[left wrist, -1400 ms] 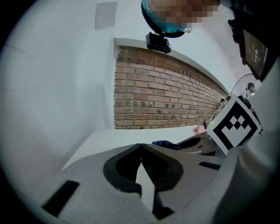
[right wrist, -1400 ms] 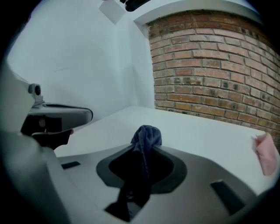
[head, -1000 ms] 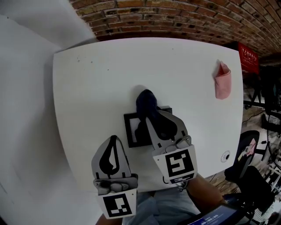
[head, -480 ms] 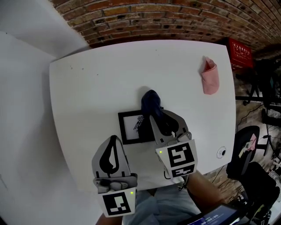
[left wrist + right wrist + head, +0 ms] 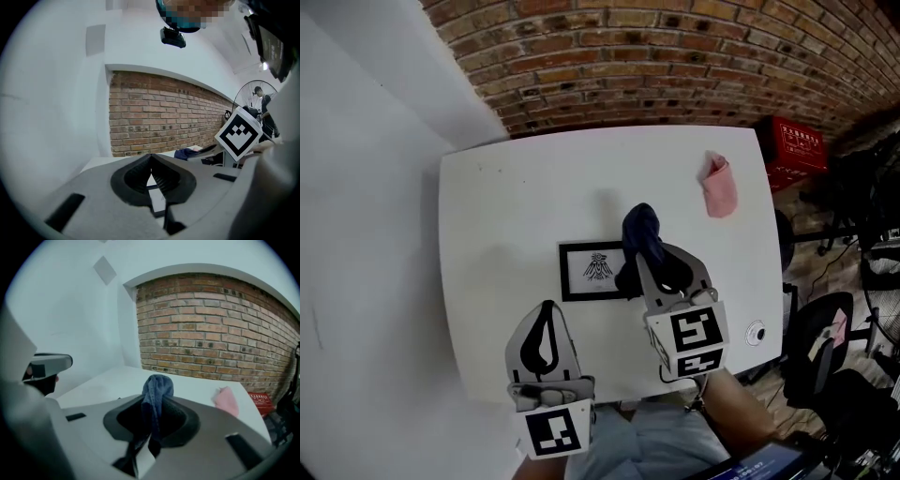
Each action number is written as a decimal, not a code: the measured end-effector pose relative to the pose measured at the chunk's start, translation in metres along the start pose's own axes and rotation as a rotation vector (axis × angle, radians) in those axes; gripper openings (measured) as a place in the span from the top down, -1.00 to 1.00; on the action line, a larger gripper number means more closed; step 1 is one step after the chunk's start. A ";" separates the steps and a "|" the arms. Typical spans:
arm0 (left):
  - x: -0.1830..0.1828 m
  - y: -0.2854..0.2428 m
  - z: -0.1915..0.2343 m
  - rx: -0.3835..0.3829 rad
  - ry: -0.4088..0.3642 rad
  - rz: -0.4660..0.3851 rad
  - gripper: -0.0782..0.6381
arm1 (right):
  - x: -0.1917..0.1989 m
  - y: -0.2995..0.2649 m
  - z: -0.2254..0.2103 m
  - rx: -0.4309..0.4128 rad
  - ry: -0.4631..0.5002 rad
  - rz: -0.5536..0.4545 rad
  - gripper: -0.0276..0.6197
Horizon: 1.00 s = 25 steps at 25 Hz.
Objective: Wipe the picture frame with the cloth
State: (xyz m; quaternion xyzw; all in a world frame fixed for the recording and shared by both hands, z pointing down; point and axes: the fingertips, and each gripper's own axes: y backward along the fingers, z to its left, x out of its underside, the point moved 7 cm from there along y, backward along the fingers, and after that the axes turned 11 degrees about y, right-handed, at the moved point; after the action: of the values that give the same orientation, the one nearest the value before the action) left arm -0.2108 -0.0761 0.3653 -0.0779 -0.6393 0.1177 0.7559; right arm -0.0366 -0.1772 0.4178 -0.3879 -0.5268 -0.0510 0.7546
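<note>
A black picture frame [image 5: 592,271] with a white print lies flat on the white table [image 5: 525,197]. My right gripper [image 5: 647,246] is shut on a dark blue cloth [image 5: 641,229], which bunches above the jaws and hangs at the frame's right edge. The same cloth [image 5: 157,392] pokes up between the closed jaws in the right gripper view. My left gripper [image 5: 546,314] is shut on nothing, near the table's front edge, below and left of the frame. A bit of the frame [image 5: 157,197] shows under its jaws.
A pink cloth [image 5: 718,187] lies near the table's far right corner, and shows as the pink cloth [image 5: 227,401] in the right gripper view. A small round fitting [image 5: 755,333] sits at the right edge. A brick wall [image 5: 675,56] runs behind; a red crate [image 5: 792,145] and chairs stand right.
The right gripper with the blue cloth has slid from over the frame's middle to its right edge, uncovering the print. The head view has pulled back. The left gripper stays put.
</note>
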 end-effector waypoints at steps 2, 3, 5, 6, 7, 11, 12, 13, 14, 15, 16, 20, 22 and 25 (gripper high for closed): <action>-0.007 0.012 -0.007 -0.008 0.002 -0.023 0.76 | -0.008 0.016 -0.001 0.003 0.010 -0.027 0.65; -0.010 0.019 -0.010 -0.012 0.002 -0.034 0.76 | -0.012 0.023 0.000 0.002 0.015 -0.041 0.65; -0.016 0.031 -0.016 -0.021 -0.001 -0.059 0.76 | -0.020 0.037 0.003 -0.003 0.026 -0.069 0.65; -0.018 0.037 -0.018 -0.026 -0.002 -0.073 0.76 | -0.023 0.043 0.005 -0.008 0.030 -0.082 0.65; -0.022 0.042 -0.020 -0.032 -0.005 -0.085 0.76 | -0.027 0.049 0.007 -0.013 0.033 -0.093 0.65; -0.034 0.064 -0.022 -0.066 -0.014 -0.111 0.76 | -0.041 0.065 0.019 -0.044 0.048 -0.125 0.65; -0.036 0.067 -0.021 -0.075 -0.014 -0.114 0.76 | -0.044 0.067 0.023 -0.054 0.051 -0.131 0.65; -0.037 0.070 -0.019 -0.083 -0.015 -0.117 0.76 | -0.047 0.067 0.027 -0.065 0.052 -0.135 0.65; -0.039 0.072 -0.017 -0.089 -0.017 -0.121 0.76 | -0.050 0.066 0.031 -0.075 0.052 -0.140 0.65; -0.039 0.073 -0.015 -0.094 -0.018 -0.124 0.76 | -0.052 0.064 0.036 -0.085 0.053 -0.142 0.65; -0.039 0.073 -0.012 -0.099 -0.019 -0.125 0.76 | -0.053 0.062 0.040 -0.094 0.053 -0.143 0.65; -0.037 0.070 0.003 -0.113 -0.016 -0.115 0.76 | -0.055 0.047 0.058 -0.133 0.055 -0.129 0.65; -0.033 0.067 0.011 -0.112 -0.023 -0.111 0.76 | -0.051 0.037 0.067 -0.150 0.051 -0.112 0.65; -0.024 0.058 0.022 -0.106 -0.003 -0.065 0.76 | -0.042 0.018 0.079 -0.169 0.042 -0.080 0.65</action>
State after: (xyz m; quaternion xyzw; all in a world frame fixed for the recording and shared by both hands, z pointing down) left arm -0.2405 -0.0276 0.3311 -0.0970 -0.6481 0.0593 0.7530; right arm -0.1063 -0.1279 0.3841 -0.4279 -0.5196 -0.1334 0.7275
